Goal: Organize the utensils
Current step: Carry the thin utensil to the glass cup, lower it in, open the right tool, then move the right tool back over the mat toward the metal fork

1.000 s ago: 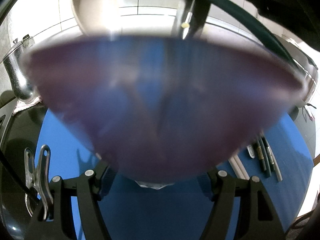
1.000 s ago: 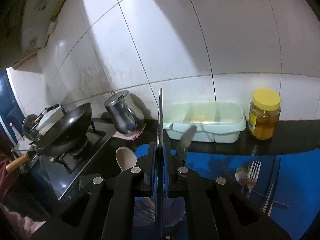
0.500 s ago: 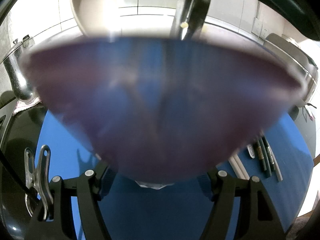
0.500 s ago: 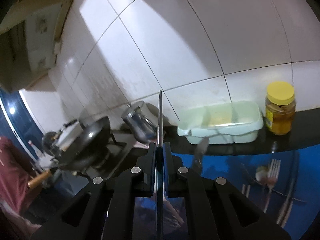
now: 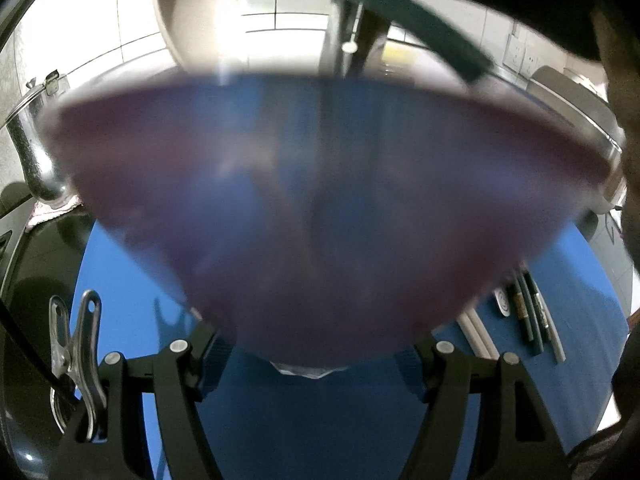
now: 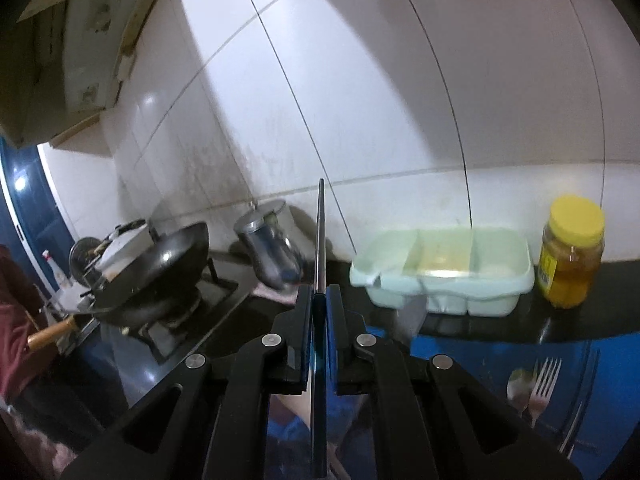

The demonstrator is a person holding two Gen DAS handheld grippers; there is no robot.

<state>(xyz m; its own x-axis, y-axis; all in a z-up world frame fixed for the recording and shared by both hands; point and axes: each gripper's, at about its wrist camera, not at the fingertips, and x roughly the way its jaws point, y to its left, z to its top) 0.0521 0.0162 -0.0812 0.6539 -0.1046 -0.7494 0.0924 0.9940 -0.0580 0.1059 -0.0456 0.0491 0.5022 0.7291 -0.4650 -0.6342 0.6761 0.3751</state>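
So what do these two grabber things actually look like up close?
Both are matte black plastic linkages with round silver rivets at the joints and blue pads lining the jaws. The left gripper has a shiny metal spring clip and a thin black cable beside it; the right gripper shows neither.

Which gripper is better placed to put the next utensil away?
Right, probably. The right gripper is shut on a thin utensil handle, with the pale green divided tray ahead to its right. The left gripper is occupied holding a translucent purple container that fills its view.
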